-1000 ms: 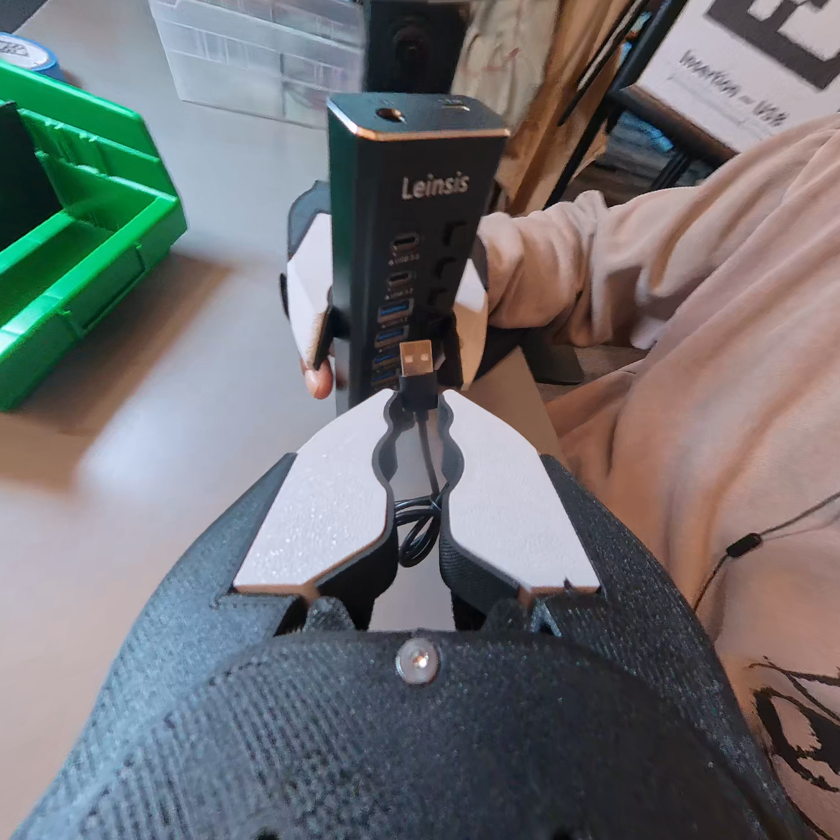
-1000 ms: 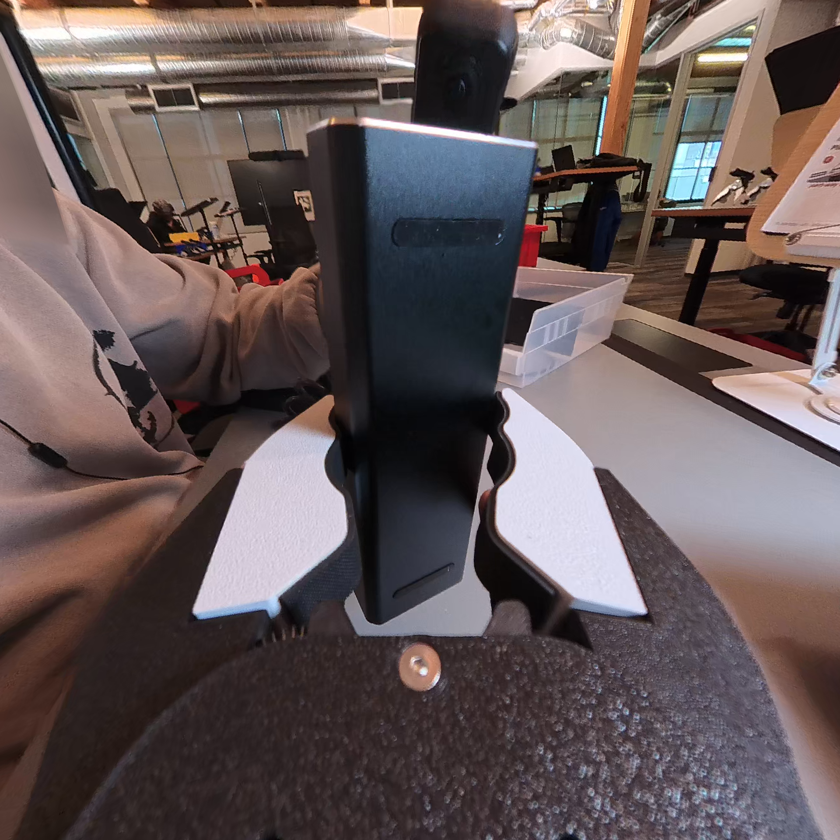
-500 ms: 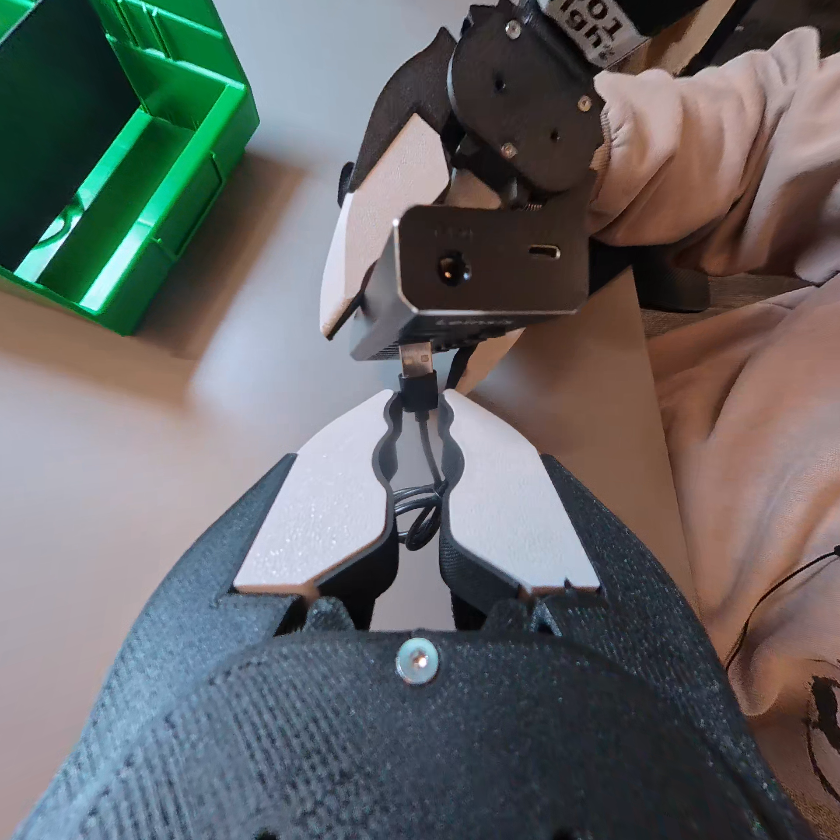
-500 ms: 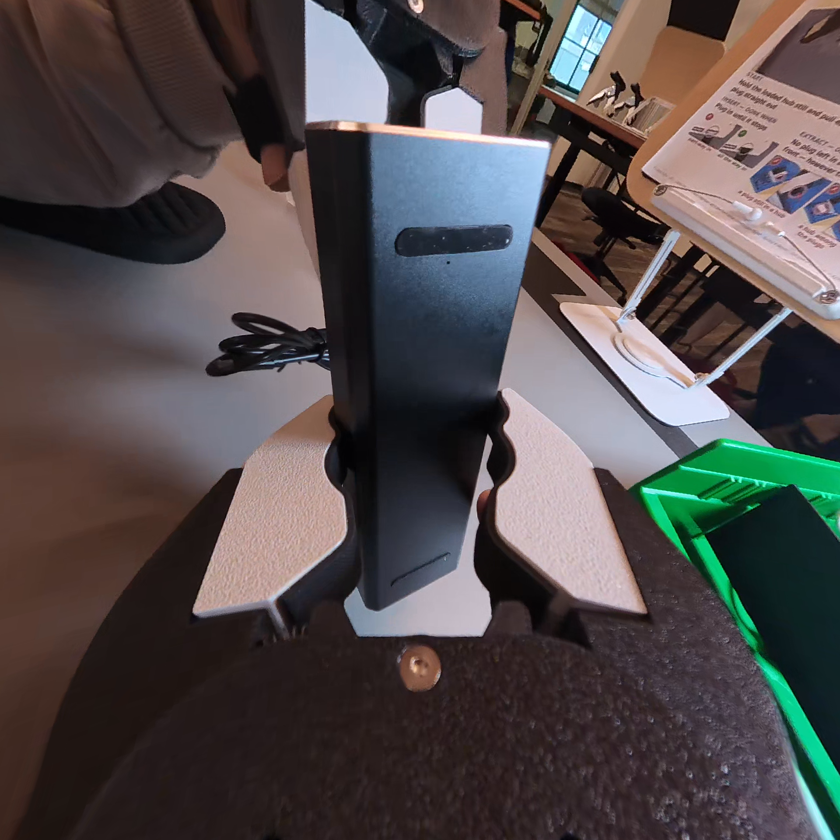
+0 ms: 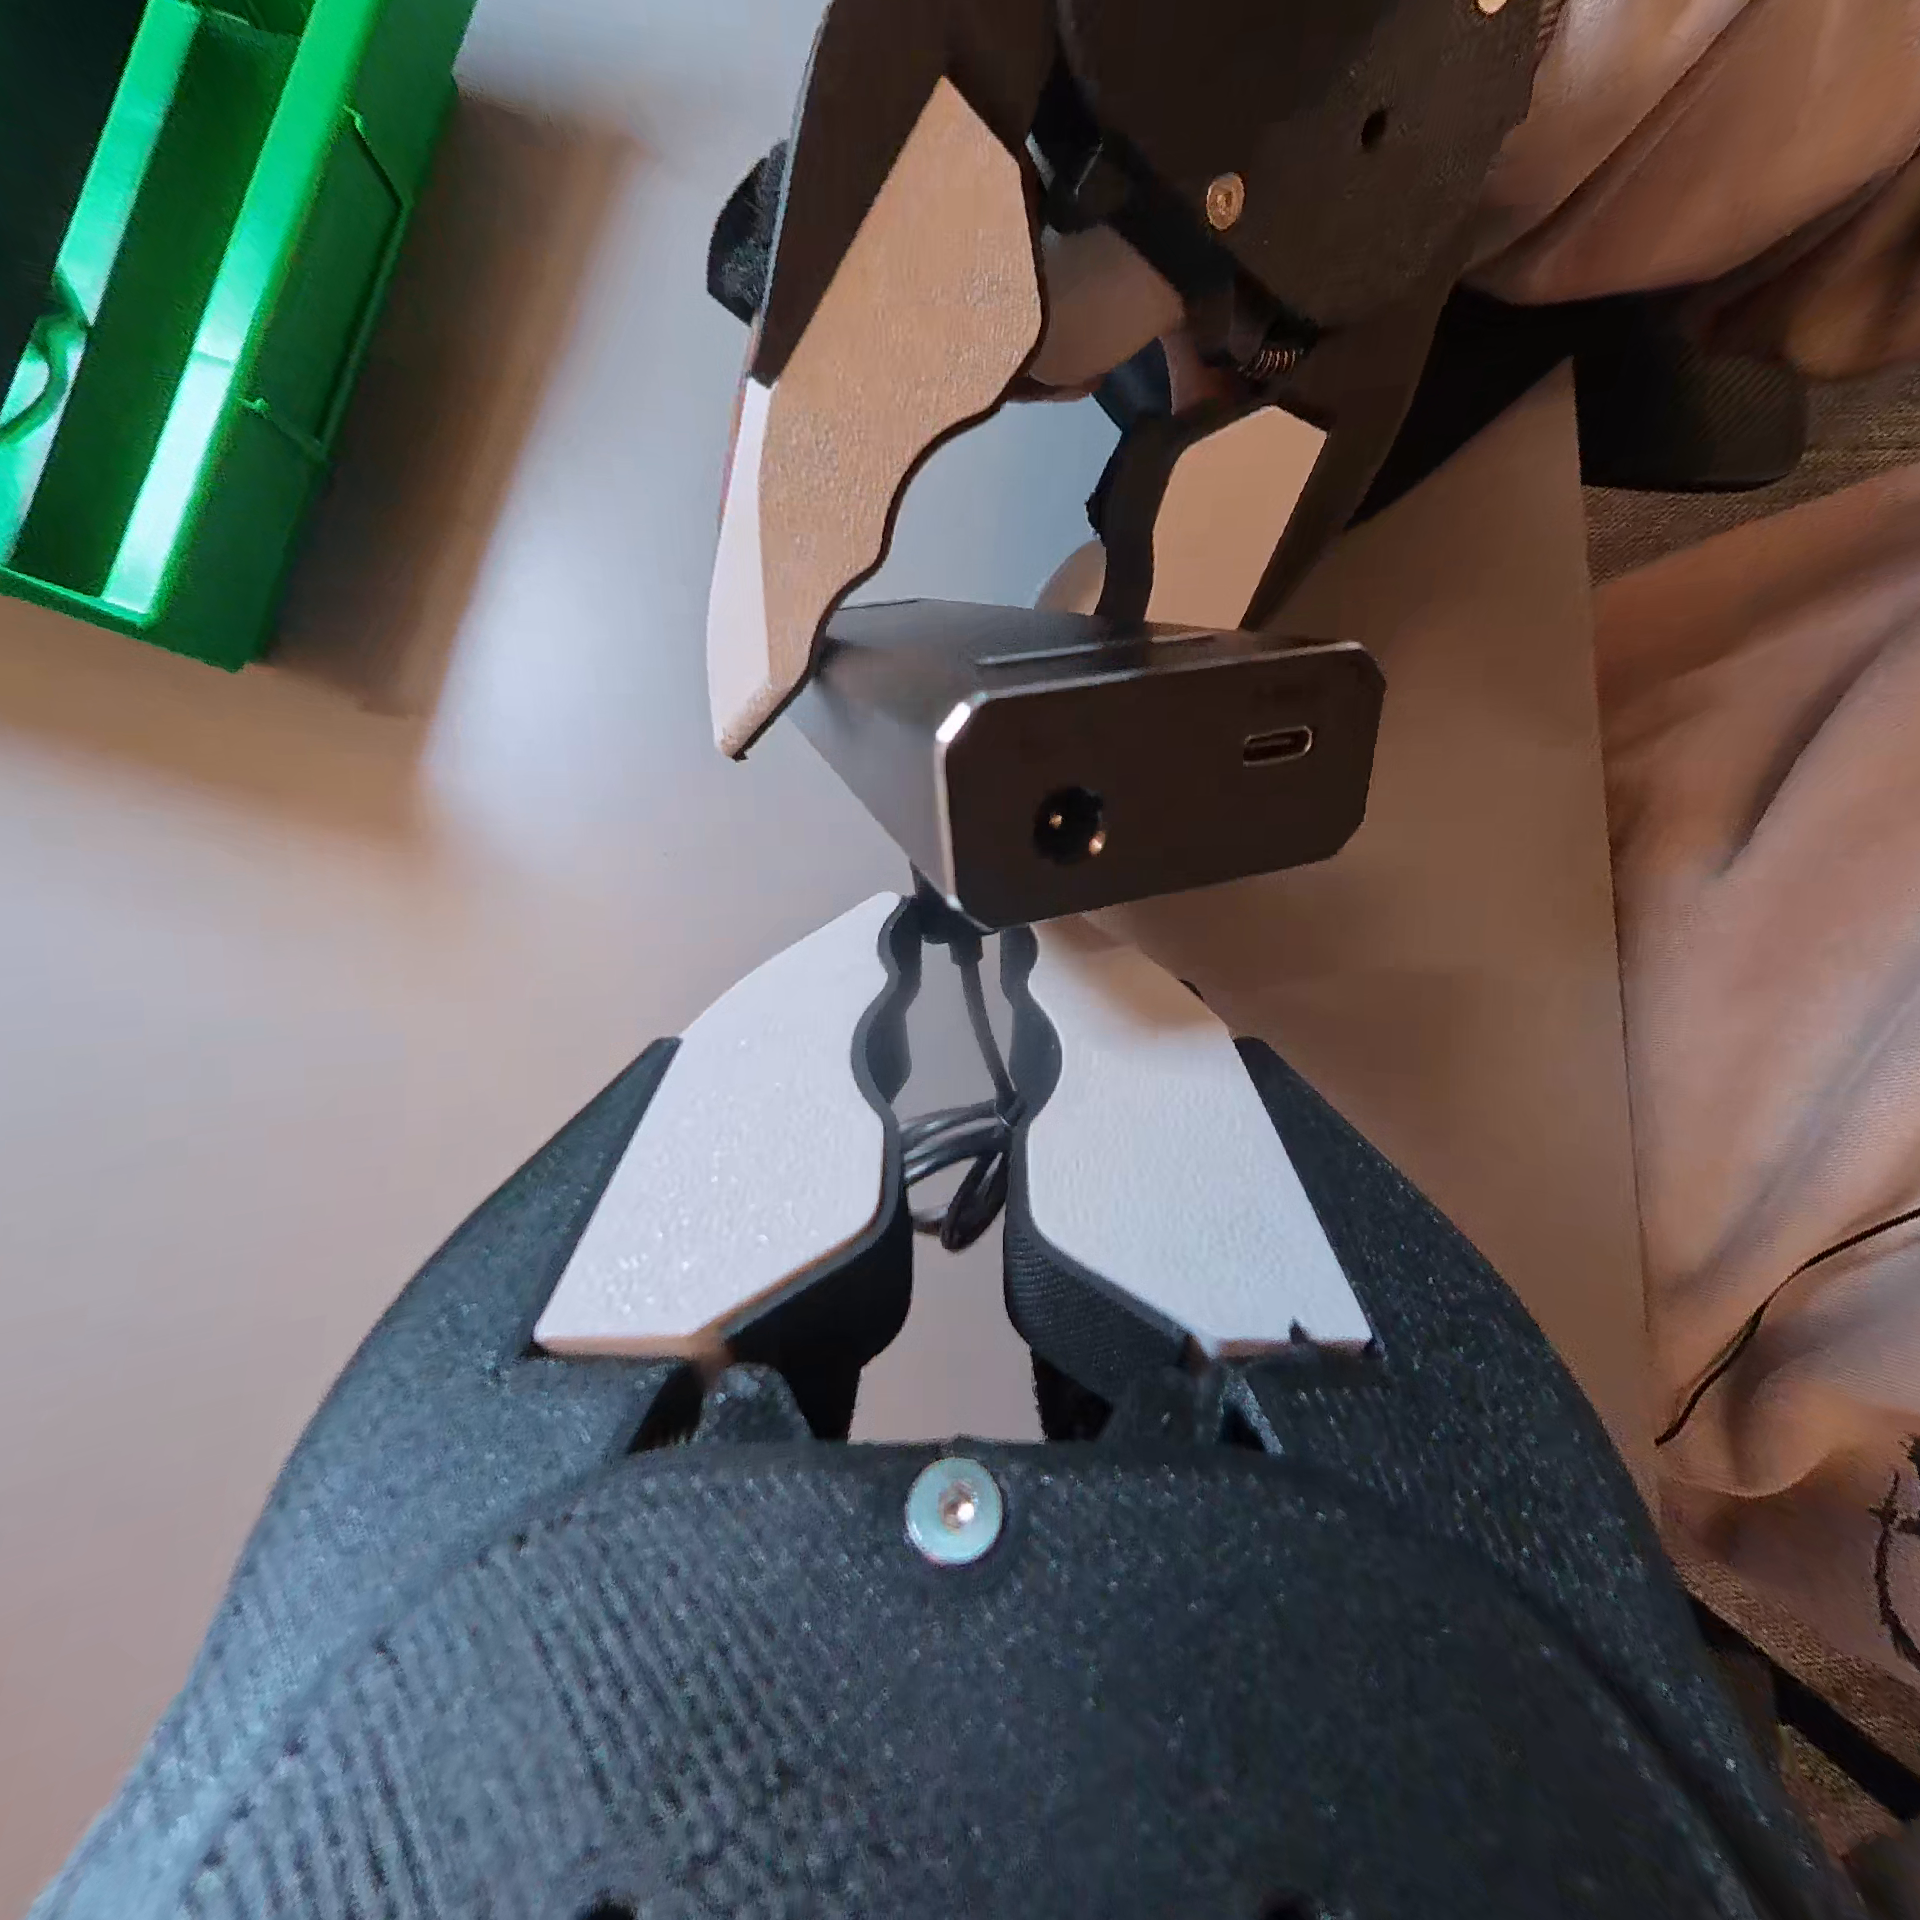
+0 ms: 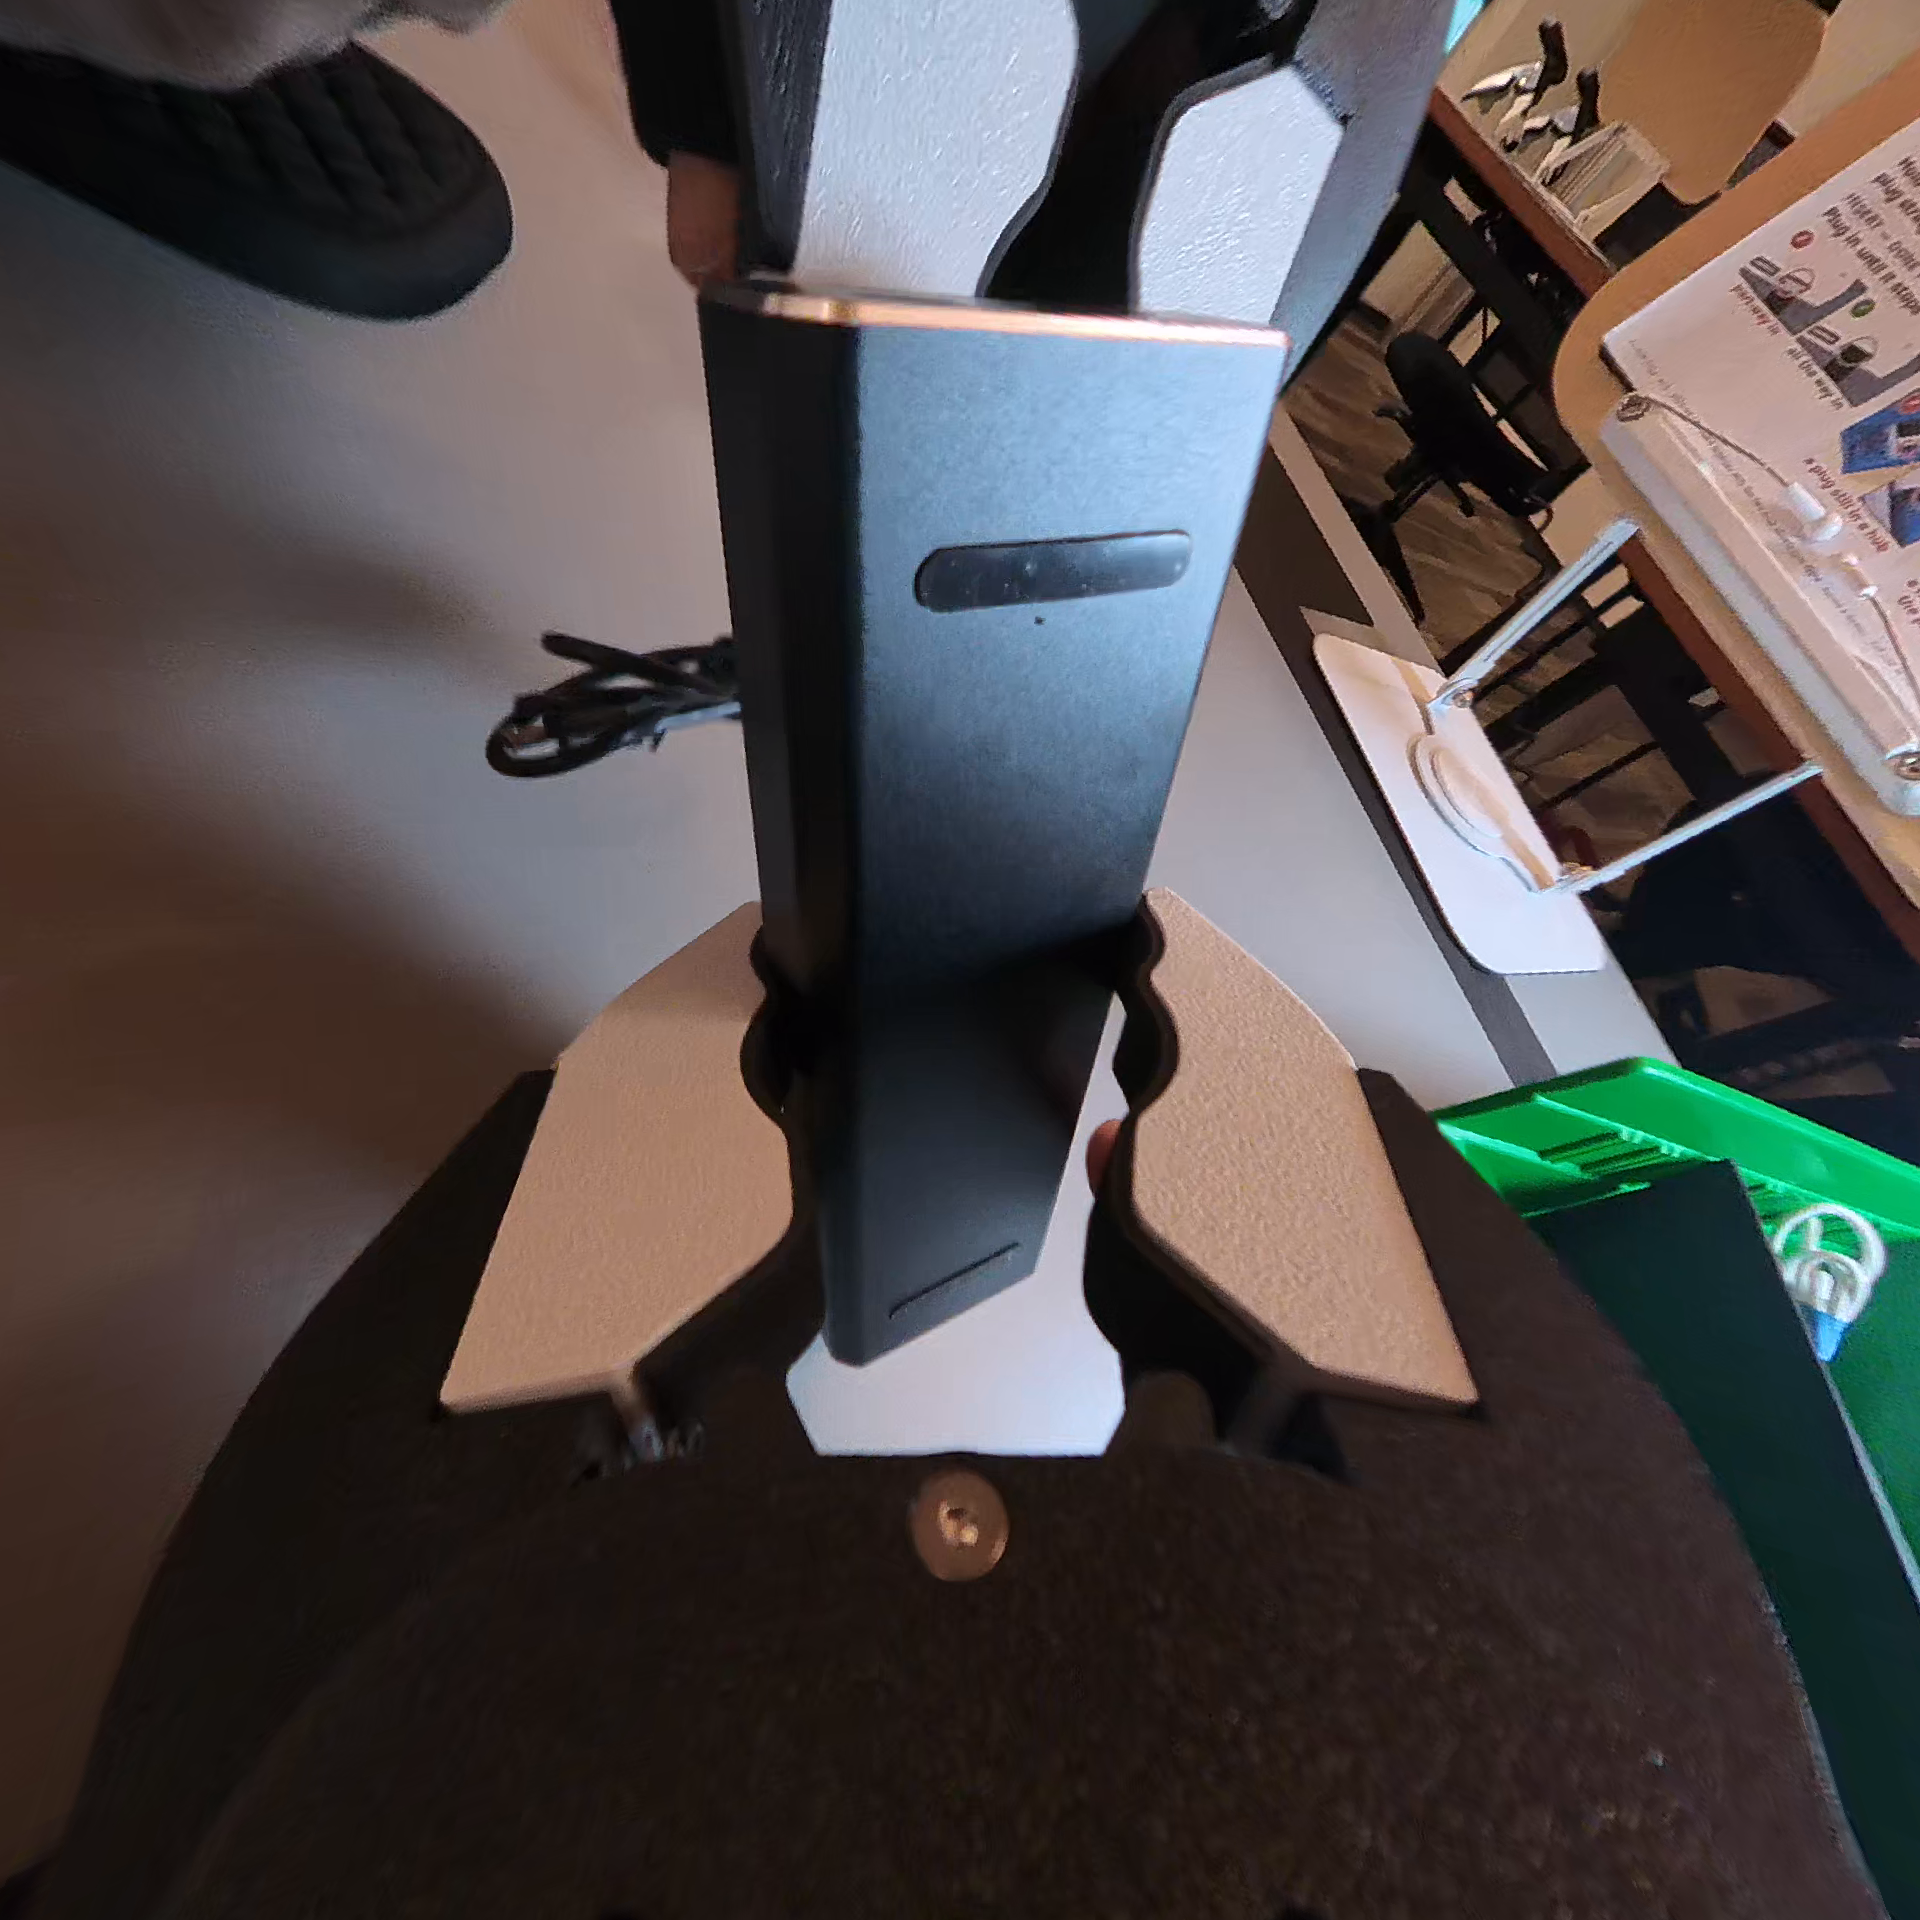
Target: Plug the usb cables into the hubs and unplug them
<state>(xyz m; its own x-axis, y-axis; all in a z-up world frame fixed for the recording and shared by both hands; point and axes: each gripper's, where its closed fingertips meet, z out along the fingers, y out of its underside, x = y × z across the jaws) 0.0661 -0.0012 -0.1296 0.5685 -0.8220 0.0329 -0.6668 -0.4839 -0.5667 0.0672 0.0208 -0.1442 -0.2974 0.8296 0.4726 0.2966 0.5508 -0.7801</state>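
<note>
Two hand-held grippers meeting, left hand-held gripper (image 5: pixel 951 935) pinching usb cable (image 5: pixel 982 1049), right hand-held gripper (image 6: pixel 951 966) clamping hub (image 6: pixel 997 748) upright

Grey table (image 6: pixel 260 499), desks (image 6: pixel 1496 197) behind.

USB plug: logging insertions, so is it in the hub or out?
Cannot tell: the hub hides the plug tip above the left claw.

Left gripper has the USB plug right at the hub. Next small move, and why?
Probably a short straight push of the left gripper toward the hub, right gripper holding steady. The left is shut on the USB cable just behind the plug, whose tip is hidden under the hub's end, so seating can't be confirmed. The right is clamped on the hub's body.
</note>
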